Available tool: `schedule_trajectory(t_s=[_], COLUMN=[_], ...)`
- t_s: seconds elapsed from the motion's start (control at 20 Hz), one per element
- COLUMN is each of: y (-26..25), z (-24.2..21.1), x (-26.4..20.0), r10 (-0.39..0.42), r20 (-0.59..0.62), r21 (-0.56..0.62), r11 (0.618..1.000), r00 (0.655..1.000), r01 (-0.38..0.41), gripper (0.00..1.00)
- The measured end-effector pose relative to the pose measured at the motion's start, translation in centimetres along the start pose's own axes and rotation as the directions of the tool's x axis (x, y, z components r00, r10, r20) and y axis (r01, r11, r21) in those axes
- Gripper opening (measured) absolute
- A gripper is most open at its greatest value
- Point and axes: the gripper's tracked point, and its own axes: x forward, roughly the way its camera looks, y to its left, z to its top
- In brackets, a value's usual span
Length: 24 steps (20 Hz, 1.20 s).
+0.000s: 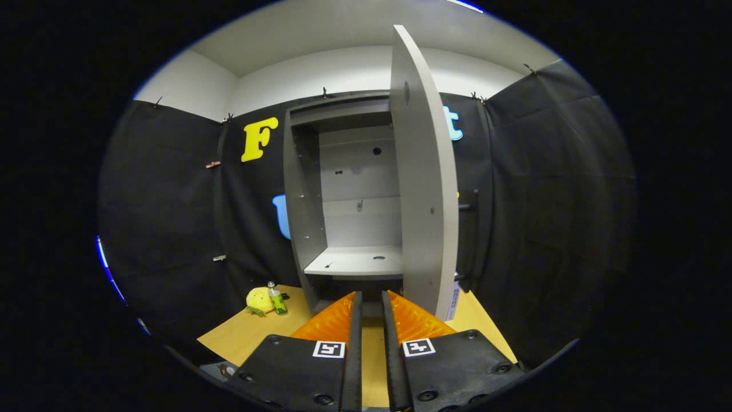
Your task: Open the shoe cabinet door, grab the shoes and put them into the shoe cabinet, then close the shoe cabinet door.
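- Claw: fingers nearly together with a narrow slit left between them; nothing held; tips aimed at the foot of the cabinet, low over the worktop.
- Cabinet: stands just beyond the fingertips, against the black booth wall; grey, tall, narrow.
- Door: swung wide open, edge-on, ahead and to the right of the claw; its lower corner hangs just past the right fingertip, not touching as far as I can tell; judged: the opening step looks done, and the door stands clear so the mouth of the cabinet is free for loading.
- Shelf: directly beyond the tips and a little above them; bare, apart from small holes or fittings; the space above it also bare, a few holes in the back panel; the bottom compartment under the shelf is dark and partly hidden by the fingers; contents there cannot be told.
- Shoes: none in the cabinet that I can see; judged: fetching them is the step still to come.
- Well to the left of the claw, on the worktop near the cabinet's left side: a yellow plush toy and a small green bottle, upright, touching or nearly so; not task items.
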Motion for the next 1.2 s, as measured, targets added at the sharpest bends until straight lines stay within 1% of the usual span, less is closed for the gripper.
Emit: schedule_trajectory(t_s=[0.25, 0.3, 0.4, 0.65, 0.8, 1.05, 1.2], y=[4.1, 5.2, 6.7, 8.2, 8.7, 9.1, 8.9], z=[-7.1, -8.9, -13.4, -23.7, -29.2, -36.3, -39.4], x=[2.4, 2.9, 4.0, 6.7, 8.4, 11.3, 13.2], r10=[0.060, 0.078, 0.094, 0.075, 0.053, 0.013, -0.015], r20=[-0.124, -0.159, -0.241, -0.395, -0.477, -0.558, -0.597], r21=[-0.005, 0.006, 0.035, 0.064, 0.066, 0.053, 0.023], r11=[0.998, 0.997, 0.996, 0.997, 0.998, 0.998, 0.999], r00=[0.990, 0.984, 0.966, 0.915, 0.877, 0.830, 0.802], r01=[-0.061, -0.078, -0.088, -0.054, -0.025, 0.020, 0.036], gripper=[0.22, 0.22, 0.22, 0.22, 0.22, 0.22, 0.22])
